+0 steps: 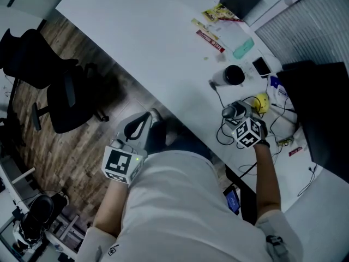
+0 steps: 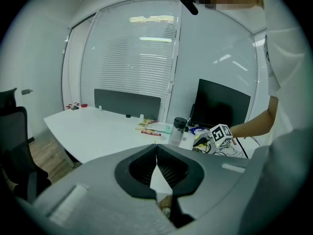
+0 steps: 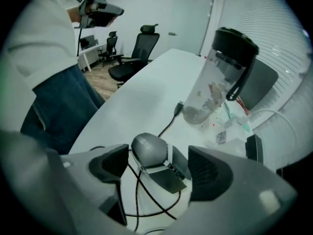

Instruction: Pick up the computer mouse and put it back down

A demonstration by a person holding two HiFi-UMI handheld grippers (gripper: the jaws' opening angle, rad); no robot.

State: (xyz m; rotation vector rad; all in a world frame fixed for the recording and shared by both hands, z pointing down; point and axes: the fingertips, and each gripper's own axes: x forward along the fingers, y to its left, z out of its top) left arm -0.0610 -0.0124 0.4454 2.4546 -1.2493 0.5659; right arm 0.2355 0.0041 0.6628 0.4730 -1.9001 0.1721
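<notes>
The white desk (image 1: 136, 42) lies under the right gripper (image 3: 159, 168), which is far the nearer of the two. The left gripper (image 2: 157, 168) hangs off the desk edge at the person's side, jaws clenched tip to tip on nothing. The right gripper's jaws are spread wide, released. The computer mouse (image 3: 149, 151) rests on the desk directly between them, its long axis running roughly along the gap, slightly skewed, long flanks facing the pads. Its cable (image 3: 166, 126) trails ahead of the jaws, so I judge a straight squeeze suffices
</notes>
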